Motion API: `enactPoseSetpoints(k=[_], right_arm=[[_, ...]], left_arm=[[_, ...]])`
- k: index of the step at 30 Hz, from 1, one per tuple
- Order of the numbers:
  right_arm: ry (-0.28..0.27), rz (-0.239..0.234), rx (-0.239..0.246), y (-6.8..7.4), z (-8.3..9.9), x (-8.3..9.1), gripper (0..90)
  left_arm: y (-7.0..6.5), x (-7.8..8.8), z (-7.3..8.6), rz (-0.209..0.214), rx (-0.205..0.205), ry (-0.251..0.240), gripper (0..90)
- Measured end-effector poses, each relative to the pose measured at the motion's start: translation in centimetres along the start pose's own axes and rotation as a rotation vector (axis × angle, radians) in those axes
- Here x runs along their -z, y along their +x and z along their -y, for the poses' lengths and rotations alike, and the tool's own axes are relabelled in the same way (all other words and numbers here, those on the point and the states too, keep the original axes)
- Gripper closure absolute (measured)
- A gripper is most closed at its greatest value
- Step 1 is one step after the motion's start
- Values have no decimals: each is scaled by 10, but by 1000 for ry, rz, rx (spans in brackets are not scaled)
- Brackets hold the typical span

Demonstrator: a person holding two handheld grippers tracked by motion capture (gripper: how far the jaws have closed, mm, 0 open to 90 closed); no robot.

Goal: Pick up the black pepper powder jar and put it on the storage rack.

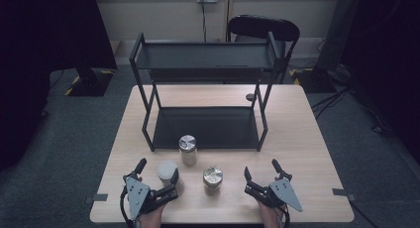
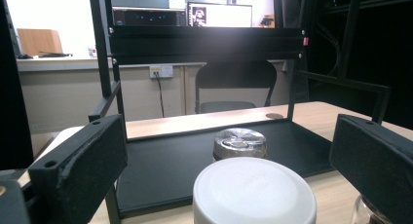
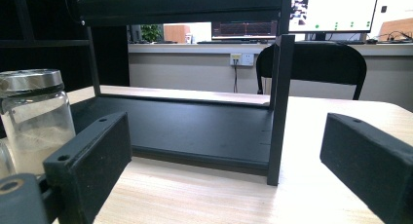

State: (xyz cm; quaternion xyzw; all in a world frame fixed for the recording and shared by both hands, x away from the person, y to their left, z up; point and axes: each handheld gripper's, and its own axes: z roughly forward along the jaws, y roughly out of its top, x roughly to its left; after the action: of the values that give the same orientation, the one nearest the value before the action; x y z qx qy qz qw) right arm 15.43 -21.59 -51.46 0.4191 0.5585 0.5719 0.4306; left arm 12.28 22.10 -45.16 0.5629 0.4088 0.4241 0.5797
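Observation:
Three jars stand on the wooden table point(image 1: 307, 153) in front of a black two-tier rack point(image 1: 205, 126). The white-lidded jar point(image 1: 167, 170) sits between the spread jaws of my left gripper point(image 1: 157, 171), which is open and clear of it on both sides. In the left gripper view the white lid point(image 2: 253, 195) is close, with a metal-lidded jar point(image 2: 239, 142) behind it. That jar point(image 1: 187, 148) stands at the rack's front edge. A second metal-lidded jar point(image 1: 212, 177) is between the two grippers. My right gripper point(image 1: 261, 171) is open and holds nothing.
The rack's lower shelf point(image 3: 195, 126) and upper shelf point(image 1: 203, 55) are bare. Its front right post point(image 3: 277, 107) rises ahead of the right gripper. A glass jar point(image 3: 31, 117) shows at the left of that view. A black chair point(image 1: 262, 29) stands behind the table.

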Motion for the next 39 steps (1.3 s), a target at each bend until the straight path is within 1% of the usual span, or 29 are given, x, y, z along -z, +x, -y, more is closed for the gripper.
enactPoseSetpoints(k=[12,14,22,24,25,34,39], right_arm=[[0,0,0,0,0,0,33],[0,0,-1,0,0,0,33],[-1,0,1,0,0,0,33],[-1,1,2,0,0,0,33],[-2,1,2,0,0,0,33],[-2,2,0,0,0,0,33],[-2,2,0,0,0,0,33]], left_arm=[[-2,0,3,7,0,3,14],[-2,0,3,12,-8,9,16],[-2,0,5,14,1,19,31],[-3,1,6,14,-2,17,41],[-3,1,6,13,-13,18,44],[-4,0,9,13,-1,31,65],[-2,0,10,21,7,43,79]])
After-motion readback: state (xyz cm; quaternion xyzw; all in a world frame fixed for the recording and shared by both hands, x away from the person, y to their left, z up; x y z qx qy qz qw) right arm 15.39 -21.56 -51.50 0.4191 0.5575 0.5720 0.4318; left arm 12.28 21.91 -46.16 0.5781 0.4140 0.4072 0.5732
